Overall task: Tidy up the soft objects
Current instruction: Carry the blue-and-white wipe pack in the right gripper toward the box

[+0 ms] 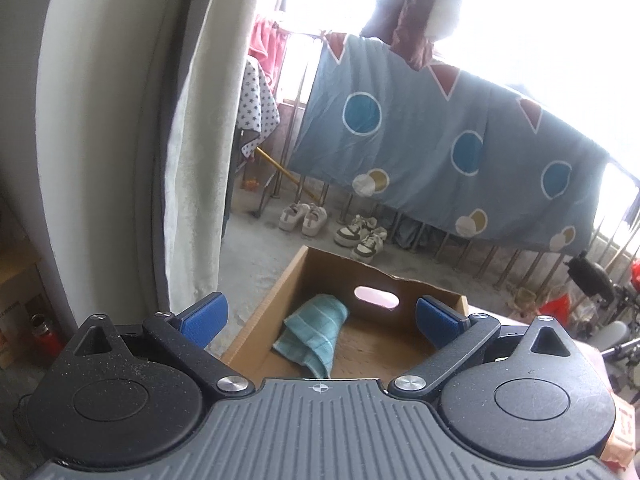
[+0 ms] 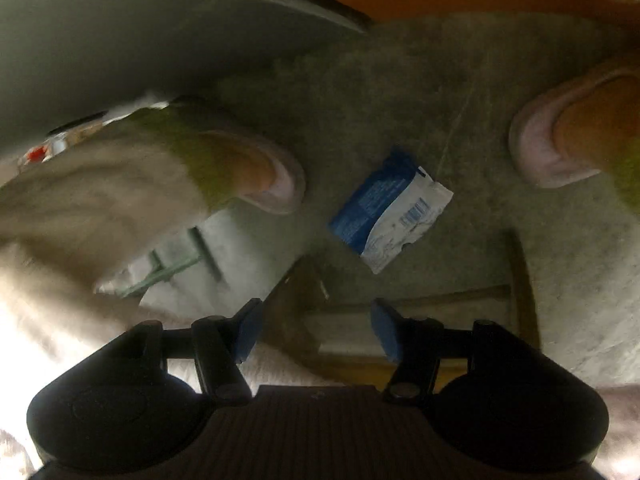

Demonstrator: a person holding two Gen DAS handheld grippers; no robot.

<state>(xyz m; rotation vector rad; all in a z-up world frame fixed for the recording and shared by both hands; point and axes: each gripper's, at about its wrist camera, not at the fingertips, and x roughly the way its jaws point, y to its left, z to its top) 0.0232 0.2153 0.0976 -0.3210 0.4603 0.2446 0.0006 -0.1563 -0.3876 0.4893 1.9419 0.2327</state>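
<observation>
A light blue folded towel (image 1: 316, 330) lies inside an open cardboard box (image 1: 276, 292), against its far wall below an oval hand hole. My left gripper (image 1: 320, 314) hovers open above the box's near side, nothing between its blue pads (image 1: 206, 312). In the right wrist view my right gripper (image 2: 316, 330) is open and empty, pointing down at a grey-green floor. A blue and white plastic packet (image 2: 390, 208) lies on that floor ahead of it. A pale cloth or garment (image 2: 80, 216) fills the left of that view, blurred.
A blue sheet with dots (image 1: 440, 136) hangs on a railing behind the box, with two pairs of shoes (image 1: 332, 228) on the concrete floor below. A white curtain (image 1: 192, 160) hangs at left. A person's feet in slippers (image 2: 560, 140) stand on the floor either side of the packet.
</observation>
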